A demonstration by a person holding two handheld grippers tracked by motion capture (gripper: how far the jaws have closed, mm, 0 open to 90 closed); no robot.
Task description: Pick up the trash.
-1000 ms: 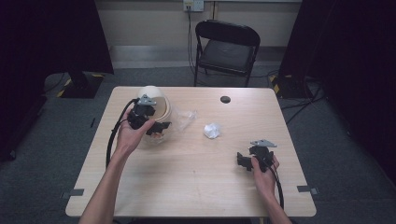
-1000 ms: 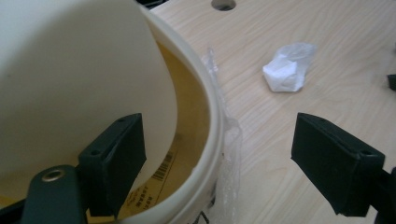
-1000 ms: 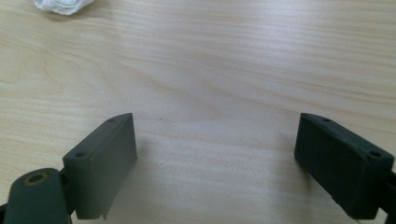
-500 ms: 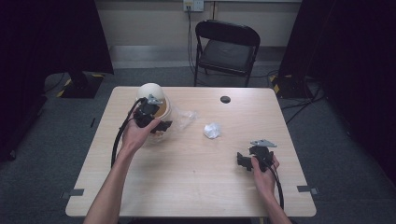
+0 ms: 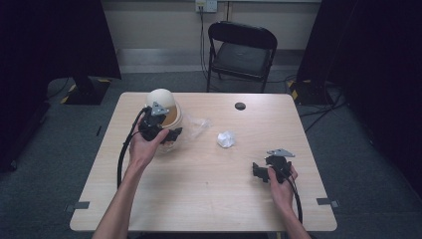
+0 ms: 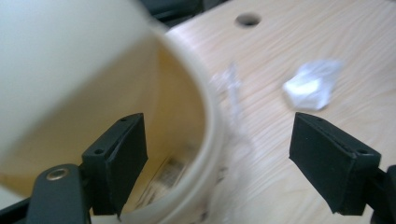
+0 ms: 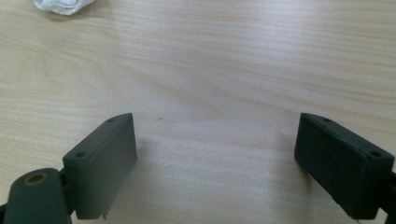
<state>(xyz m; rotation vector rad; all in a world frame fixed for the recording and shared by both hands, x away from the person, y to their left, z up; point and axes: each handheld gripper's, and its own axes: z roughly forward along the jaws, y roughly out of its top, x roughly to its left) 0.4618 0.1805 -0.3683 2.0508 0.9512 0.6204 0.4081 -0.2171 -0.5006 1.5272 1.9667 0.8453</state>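
— What sort of place is this?
— A lab or recording studio: one bare wooden table (image 5: 199,199) on grey carpet, black curtains (image 5: 50,40) at both sides, tape marks (image 5: 78,205) on the floor.
— Anything else?
— A folding chair (image 5: 242,50) and a wall socket (image 5: 205,5).

The high view is looking forward and down from above the person's side, taking in the whole table (image 5: 199,199), with a chair (image 5: 242,50) at the top centre of the frame. The left gripper view is sitting very close, looking between its wide-apart jaws at a cream container (image 6: 93,93) at frame left, with a crumpled white wad (image 6: 310,84) at upper right. The right gripper view is facing down at bare tabletop from near, catching the same wad (image 7: 60,5) at its upper left edge. All three views are sharing that wad (image 5: 226,139).
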